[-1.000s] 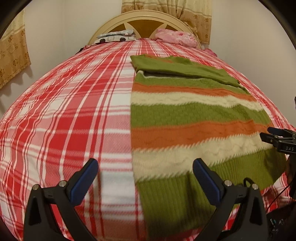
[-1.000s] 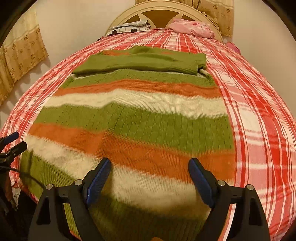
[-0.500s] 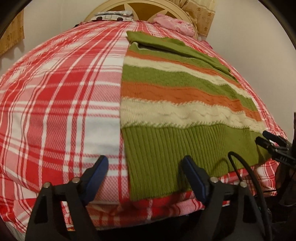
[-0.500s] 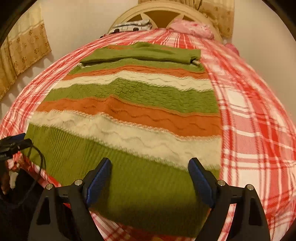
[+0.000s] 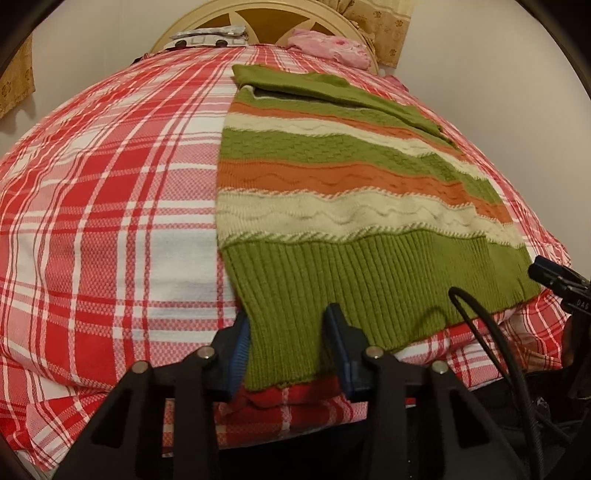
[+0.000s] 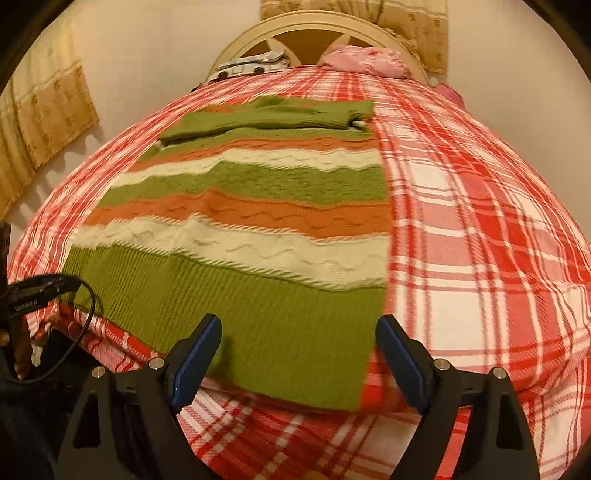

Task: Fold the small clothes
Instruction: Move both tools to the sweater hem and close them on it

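Observation:
A striped knit sweater [image 5: 332, 206] in green, orange and cream lies flat on the red plaid bed [image 5: 103, 192], its sleeves folded across the top. My left gripper [image 5: 286, 350] has its jaws half closed around the left corner of the green ribbed hem at the bed's near edge. In the right wrist view the sweater [image 6: 258, 229] fills the middle. My right gripper [image 6: 297, 360] is open, its blue pads either side of the hem's right corner, just above it. The left gripper's tip [image 6: 33, 293] shows at that view's left edge.
A cream headboard [image 5: 266, 18] stands at the far end with a pink cloth [image 5: 325, 46] and a patterned pillow [image 5: 207, 37] below it. Yellow curtains [image 6: 40, 122] hang on the wall to the left. A black cable [image 5: 491, 343] loops by the bed's near edge.
Both grippers have dropped back to the sweater's near hem. The left jaws have narrowed around the hem's left corner. The right gripper stays open over the right corner.

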`<act>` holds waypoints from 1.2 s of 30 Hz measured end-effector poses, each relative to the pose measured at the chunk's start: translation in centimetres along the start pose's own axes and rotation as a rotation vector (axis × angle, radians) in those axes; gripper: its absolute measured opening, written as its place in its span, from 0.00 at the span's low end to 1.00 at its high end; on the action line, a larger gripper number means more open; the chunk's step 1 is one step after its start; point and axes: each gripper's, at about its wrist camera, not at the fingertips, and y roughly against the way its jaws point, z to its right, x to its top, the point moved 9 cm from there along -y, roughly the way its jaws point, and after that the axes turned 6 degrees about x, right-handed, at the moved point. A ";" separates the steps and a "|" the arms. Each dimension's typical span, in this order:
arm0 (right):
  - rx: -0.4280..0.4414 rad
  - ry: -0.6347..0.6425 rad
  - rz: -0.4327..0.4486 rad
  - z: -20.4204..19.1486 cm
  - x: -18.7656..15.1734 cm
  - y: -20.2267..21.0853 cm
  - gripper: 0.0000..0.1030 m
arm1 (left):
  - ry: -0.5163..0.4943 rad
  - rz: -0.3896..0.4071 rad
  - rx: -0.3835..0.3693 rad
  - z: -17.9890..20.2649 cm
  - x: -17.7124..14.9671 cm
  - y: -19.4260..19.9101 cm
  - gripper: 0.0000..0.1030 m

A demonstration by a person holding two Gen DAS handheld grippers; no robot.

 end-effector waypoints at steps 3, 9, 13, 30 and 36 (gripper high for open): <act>-0.005 -0.041 0.015 1.4 -0.1 0.9 0.84 | -0.015 0.002 0.013 0.1 0.0 0.0 0.41; -0.004 -0.116 0.003 3.9 -1.4 1.6 0.84 | -0.070 0.033 0.060 0.4 0.3 0.2 0.42; 0.069 -0.176 0.007 3.7 -1.5 1.4 0.81 | -0.072 0.026 0.064 0.2 0.2 0.1 0.44; 0.281 -0.301 0.039 2.7 -1.4 0.0 0.11 | -0.111 0.077 -0.014 1.6 0.4 1.2 0.12; 0.424 -0.400 0.137 3.0 0.1 1.4 0.09 | -0.148 0.222 -0.018 2.0 3.1 4.6 0.12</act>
